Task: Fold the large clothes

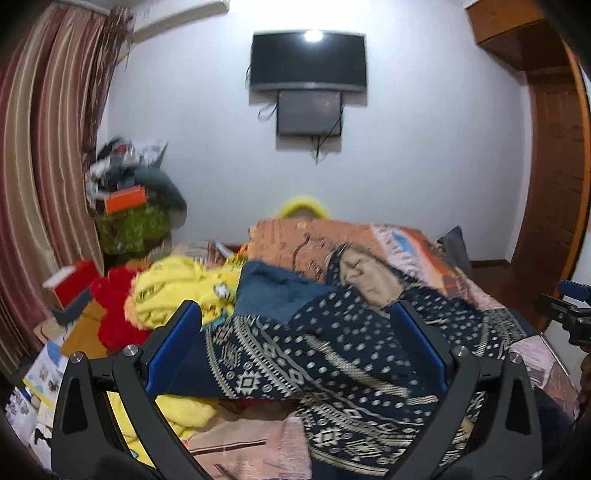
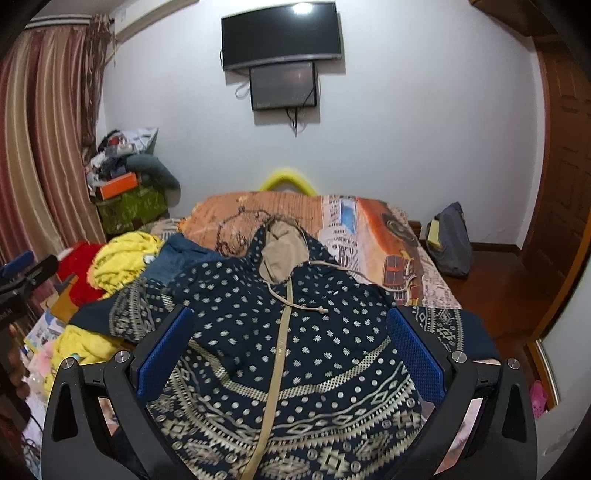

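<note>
Dress (image 2: 295, 343) looks thin, floppy, light; grab at hem corners. Left claw (image 1: 295, 347) & right claw (image 2: 291, 350) both wide open, holding nothing.

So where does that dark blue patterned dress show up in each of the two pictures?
Left wrist view: the dress fills the lower centre and right, rumpled, between the open claw's fingers.
Right wrist view: the dress lies spread across the lower centre, its beige centre strip running down the middle.
Shared landmark: the wall-mounted TV, top centre in both.
</note>
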The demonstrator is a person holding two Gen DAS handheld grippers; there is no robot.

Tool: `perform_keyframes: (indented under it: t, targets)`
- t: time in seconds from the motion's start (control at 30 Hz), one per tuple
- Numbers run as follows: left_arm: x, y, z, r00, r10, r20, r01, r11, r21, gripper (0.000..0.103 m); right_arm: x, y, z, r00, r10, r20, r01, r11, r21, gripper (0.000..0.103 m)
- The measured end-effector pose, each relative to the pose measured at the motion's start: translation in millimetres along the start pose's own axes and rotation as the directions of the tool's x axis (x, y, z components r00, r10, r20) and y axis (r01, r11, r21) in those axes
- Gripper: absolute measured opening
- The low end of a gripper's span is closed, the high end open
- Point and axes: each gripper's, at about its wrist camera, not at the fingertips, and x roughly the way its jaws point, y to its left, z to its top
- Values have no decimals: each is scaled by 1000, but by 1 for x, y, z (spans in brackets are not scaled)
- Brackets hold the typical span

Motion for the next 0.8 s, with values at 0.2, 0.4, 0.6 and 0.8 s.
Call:
perform_keyframes:
  t: [0.2, 0.4, 0.6, 0.8]
  targets:
    - [60, 59, -19, 989, -10, -150, -7, 993, -114, 103, 59, -12, 1, 993, 8, -115, -7, 1000, 4, 103]
    - [100, 119, -58, 935, -116, -334, 6, 950, -313, 103, 106, -21, -15, 969, 26, -245, -17, 999, 37, 103]
    - [124, 168, -100, 896, -223, -385, -7, 858, -513, 102, 139, -28, -34, 934, 51, -354, -23, 996, 83, 103]
    - [141, 207, -126, 882, -280, -380, -39, 759, -650, 93, 151, -29, -44, 913, 66, -403, -30, 995, 96, 103]
